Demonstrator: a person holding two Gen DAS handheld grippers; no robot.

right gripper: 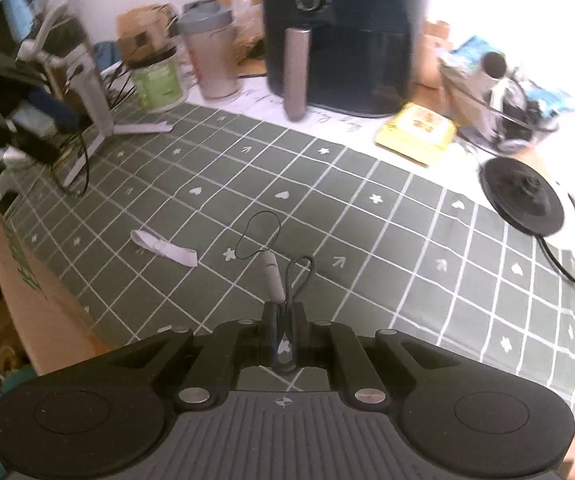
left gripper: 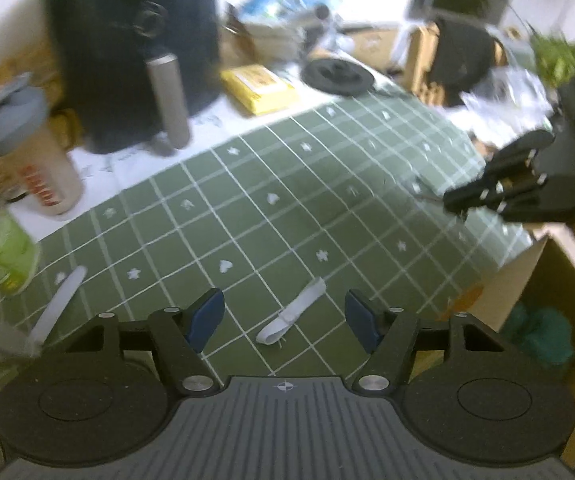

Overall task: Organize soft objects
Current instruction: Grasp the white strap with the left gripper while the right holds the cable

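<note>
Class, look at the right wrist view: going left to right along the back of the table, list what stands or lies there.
Green-labelled jar → grey-lidded shaker bottle → black air fryer → yellow box → black round disc.

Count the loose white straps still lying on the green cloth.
1. The white strap lies near the cloth's front edge, just ahead of the open left gripper. The right gripper pinches a black cord, not a strap. Clutter could hide others.
</note>
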